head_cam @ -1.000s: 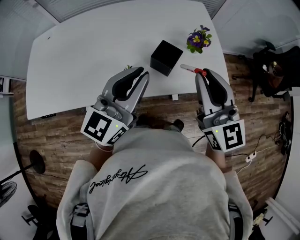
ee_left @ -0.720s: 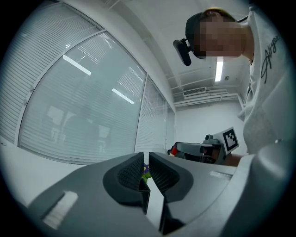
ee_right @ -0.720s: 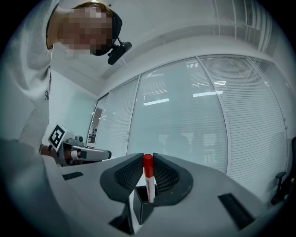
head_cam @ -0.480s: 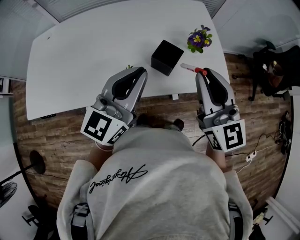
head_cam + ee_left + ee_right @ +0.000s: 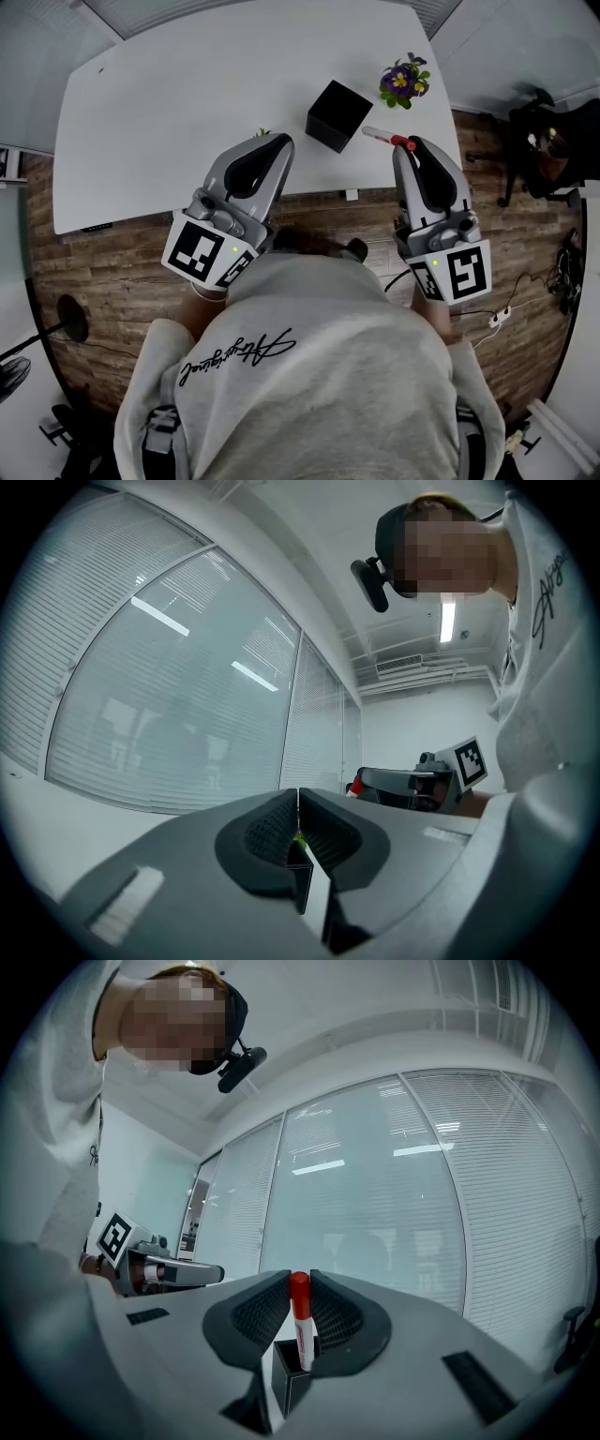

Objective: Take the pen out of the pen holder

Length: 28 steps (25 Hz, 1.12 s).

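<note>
A black square pen holder point(image 5: 336, 114) stands on the white table point(image 5: 187, 103) near its front edge. My right gripper point(image 5: 410, 143) is shut on a pen's red cap point(image 5: 404, 142), and the white barrel point(image 5: 377, 134) sticks out to the left, clear of the holder. In the right gripper view the pen point(image 5: 301, 1321) stands upright between the pads of the right gripper point(image 5: 300, 1290), with the holder point(image 5: 289, 1374) behind it. My left gripper point(image 5: 283, 141) hovers left of the holder, shut with nothing in it. In the left gripper view the left gripper point(image 5: 298, 810) has its jaws meeting.
A small pot of purple and yellow flowers point(image 5: 403, 80) sits at the table's right corner. A bit of green plant point(image 5: 261, 133) shows by the left gripper. An office chair point(image 5: 548, 141) and cables point(image 5: 506, 309) are on the wooden floor at the right.
The left gripper's jaws have closed from a small gap to fully shut. The right gripper and the pen have not moved.
</note>
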Each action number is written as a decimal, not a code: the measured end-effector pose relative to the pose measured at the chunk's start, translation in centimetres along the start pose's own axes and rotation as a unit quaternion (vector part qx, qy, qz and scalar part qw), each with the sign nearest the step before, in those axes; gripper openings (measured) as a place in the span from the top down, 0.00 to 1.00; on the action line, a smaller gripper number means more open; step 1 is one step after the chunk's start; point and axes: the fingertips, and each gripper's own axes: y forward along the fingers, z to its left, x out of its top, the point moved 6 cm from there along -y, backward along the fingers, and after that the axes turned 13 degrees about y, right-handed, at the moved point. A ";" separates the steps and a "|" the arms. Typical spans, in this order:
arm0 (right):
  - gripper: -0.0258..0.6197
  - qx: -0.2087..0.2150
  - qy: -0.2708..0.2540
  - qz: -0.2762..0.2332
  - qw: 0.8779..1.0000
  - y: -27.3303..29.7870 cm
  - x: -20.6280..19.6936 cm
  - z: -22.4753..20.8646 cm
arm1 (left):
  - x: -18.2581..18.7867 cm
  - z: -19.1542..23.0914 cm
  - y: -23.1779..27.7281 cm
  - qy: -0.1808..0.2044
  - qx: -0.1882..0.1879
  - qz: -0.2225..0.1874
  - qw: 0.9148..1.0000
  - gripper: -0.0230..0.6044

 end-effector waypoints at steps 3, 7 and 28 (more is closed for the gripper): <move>0.86 -0.001 0.000 -0.002 1.000 0.1 0.0 0.1 | 0.0 0.0 0.0 0.000 0.000 0.002 1.000 0.96; 0.86 -0.003 0.002 -0.003 1.000 0.0 -0.1 0.0 | -0.1 0.0 0.0 -0.001 -0.001 0.003 1.000 0.96; 0.86 -0.013 -0.007 -0.009 1.000 -0.3 0.2 0.0 | -0.2 0.2 0.2 -0.002 -0.006 0.002 1.000 0.96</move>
